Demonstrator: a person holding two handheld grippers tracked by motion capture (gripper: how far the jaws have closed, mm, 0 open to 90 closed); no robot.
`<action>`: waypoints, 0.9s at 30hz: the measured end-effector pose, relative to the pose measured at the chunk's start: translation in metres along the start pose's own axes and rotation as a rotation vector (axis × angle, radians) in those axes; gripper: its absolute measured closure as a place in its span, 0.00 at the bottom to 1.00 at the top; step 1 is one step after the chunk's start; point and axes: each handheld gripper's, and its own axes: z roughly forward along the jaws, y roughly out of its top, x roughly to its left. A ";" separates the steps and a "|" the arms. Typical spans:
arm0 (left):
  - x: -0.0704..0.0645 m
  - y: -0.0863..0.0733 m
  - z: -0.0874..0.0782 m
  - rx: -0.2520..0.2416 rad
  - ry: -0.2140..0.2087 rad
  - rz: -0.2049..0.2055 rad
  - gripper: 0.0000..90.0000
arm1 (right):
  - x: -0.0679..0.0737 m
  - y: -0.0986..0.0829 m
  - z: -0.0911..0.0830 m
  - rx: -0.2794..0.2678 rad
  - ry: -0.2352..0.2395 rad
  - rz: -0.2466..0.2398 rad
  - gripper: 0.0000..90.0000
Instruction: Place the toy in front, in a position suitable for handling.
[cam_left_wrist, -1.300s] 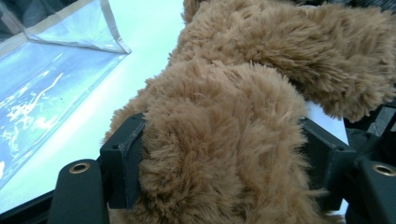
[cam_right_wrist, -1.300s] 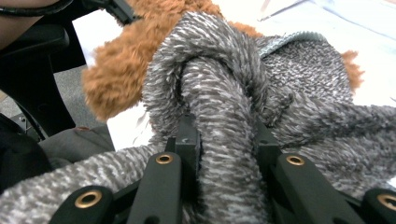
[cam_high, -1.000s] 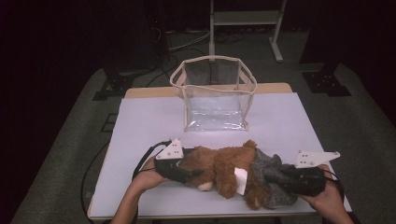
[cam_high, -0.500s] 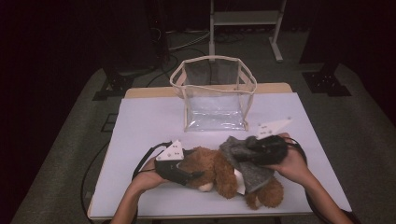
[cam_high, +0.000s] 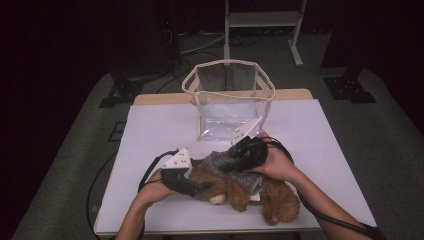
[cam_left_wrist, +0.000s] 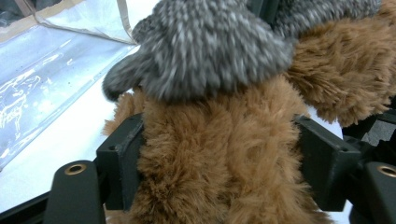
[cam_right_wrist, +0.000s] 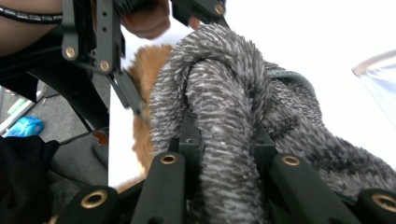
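Two grippers are busy on one teddy bear (cam_high: 240, 192), lying near my edge of the table (cam_high: 150, 130). My left gripper (cam_high: 192, 187) pinches the bear's brown fur (cam_left_wrist: 219, 154). My right gripper (cam_high: 227, 162), clamped on the grey knitted sweater (cam_right_wrist: 224, 140), has swung from the bear's far end up over its middle, dragging the knit along. I judge the sweater is peeling off; the clear bag (cam_high: 227, 100) stands beyond.
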 end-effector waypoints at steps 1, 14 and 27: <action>0.000 0.000 0.001 -0.002 -0.002 -0.001 0.29 | 0.000 0.003 0.003 0.000 0.004 -0.007 0.81; 0.000 -0.003 0.001 -0.009 -0.014 0.009 0.29 | 0.006 -0.022 -0.026 -0.017 -0.076 0.019 0.81; -0.001 -0.002 0.002 -0.001 -0.011 0.020 0.27 | 0.034 -0.098 -0.082 -0.148 -0.230 0.101 0.80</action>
